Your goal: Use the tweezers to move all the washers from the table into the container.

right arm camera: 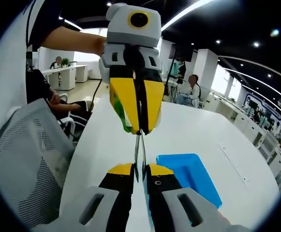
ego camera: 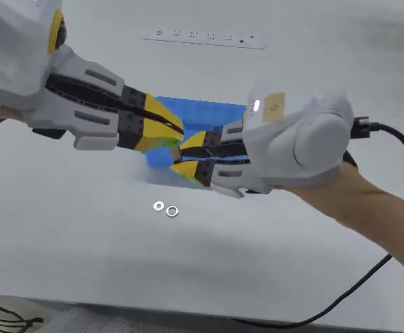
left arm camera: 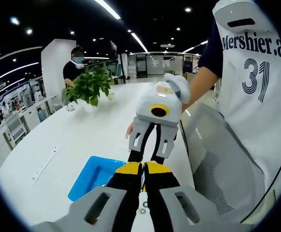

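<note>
Two washers (ego camera: 172,211) on open table (ego camera: 63,236)

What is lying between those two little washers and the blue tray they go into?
Nothing visible: bare table separates the washers from the blue container. The left hand-held gripper and right hand-held gripper meet above it, tweezers between them.

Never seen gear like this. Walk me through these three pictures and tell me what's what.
No robot here: a person holds a hand tool with two jaws in each hand, the left gripper and the right gripper. One picture comes from a headset camera looking down; the round ones come from a camera on each gripper. On the table lie two washers, a blue container and a power strip. The left jaws are shut on thin tweezers; the right jaws flank them, grip unclear.
</note>
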Available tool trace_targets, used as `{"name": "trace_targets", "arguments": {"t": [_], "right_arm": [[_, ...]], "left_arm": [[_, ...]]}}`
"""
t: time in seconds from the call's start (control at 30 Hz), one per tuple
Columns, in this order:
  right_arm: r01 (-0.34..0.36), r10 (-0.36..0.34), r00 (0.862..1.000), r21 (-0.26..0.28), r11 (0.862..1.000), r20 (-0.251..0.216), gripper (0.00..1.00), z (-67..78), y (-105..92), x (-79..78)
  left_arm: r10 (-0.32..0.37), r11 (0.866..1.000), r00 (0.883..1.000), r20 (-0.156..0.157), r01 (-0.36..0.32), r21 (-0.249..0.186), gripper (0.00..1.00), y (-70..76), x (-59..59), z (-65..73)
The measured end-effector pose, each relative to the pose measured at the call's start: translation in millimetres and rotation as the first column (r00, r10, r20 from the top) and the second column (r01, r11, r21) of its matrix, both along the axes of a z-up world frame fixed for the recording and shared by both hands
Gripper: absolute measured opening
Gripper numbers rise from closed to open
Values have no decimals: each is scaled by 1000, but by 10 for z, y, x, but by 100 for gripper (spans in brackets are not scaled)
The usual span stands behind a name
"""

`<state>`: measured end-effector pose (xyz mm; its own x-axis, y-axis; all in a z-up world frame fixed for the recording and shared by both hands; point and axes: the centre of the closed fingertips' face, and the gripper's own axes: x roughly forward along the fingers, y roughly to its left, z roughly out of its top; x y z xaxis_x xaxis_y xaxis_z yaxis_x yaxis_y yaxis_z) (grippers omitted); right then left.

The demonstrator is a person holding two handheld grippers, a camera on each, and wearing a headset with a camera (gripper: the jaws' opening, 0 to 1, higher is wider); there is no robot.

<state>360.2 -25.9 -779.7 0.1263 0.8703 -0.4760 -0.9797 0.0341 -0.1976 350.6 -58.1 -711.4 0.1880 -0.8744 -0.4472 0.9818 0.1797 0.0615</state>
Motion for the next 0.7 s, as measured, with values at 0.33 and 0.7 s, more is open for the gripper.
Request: {"name": "trace_targets", "arguments": {"t": [0.33,0.7], "right_arm": [[-22,20,999,-41,999,-49,12,-285,32,-208],[-33,28,996,-63,997,-82,12,-465,49,-243]], "left_arm": [[6,1000,999,-54,-5,18,6,10,-184,-280],[35,999,996,-87,-34,12,6,42,-182,-455]]}}
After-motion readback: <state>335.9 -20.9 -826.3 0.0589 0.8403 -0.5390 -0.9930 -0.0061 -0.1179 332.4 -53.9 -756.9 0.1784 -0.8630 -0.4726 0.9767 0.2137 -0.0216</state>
